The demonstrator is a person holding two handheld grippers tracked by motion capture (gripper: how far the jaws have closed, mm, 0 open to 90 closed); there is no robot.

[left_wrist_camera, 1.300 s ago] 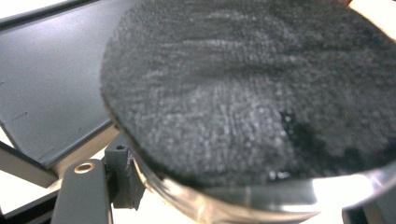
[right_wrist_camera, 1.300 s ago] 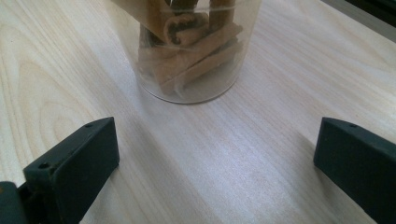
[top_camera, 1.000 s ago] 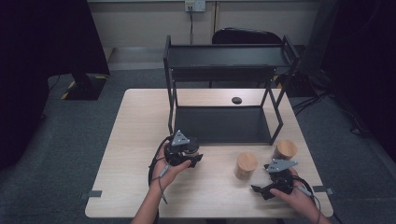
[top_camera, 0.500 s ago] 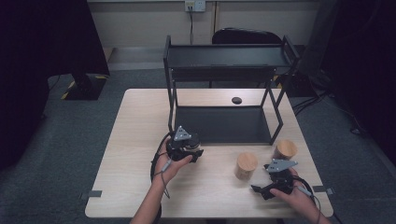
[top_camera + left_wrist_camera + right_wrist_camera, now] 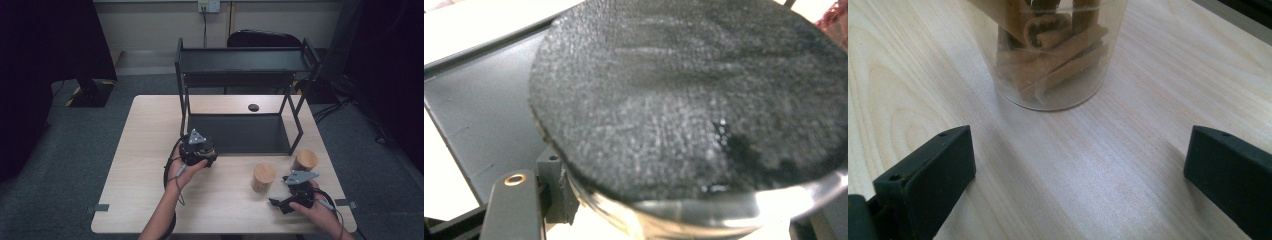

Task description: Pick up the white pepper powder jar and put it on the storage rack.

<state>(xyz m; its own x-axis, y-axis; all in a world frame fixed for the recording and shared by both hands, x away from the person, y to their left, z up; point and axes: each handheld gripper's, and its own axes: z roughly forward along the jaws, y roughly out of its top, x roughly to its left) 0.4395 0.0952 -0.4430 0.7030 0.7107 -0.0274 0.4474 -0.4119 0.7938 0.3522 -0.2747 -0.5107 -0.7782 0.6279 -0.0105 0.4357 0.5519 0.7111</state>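
Left gripper (image 5: 199, 148): black body, grey three-cornered top plate, black trailing cable.
Right gripper (image 5: 292, 193): black body, grey plate; blocky matte jaws.
Forearms: bare, no sleeves.

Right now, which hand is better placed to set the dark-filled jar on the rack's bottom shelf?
Left. The left claw is shut on the jar right at the front edge of the rack's bottom shelf. The right claw is open, resting near the cinnamon jar.

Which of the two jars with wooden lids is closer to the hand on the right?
The left jar, standing just ahead of the right gripper; the other jar stands farther back beside the shelf leg.
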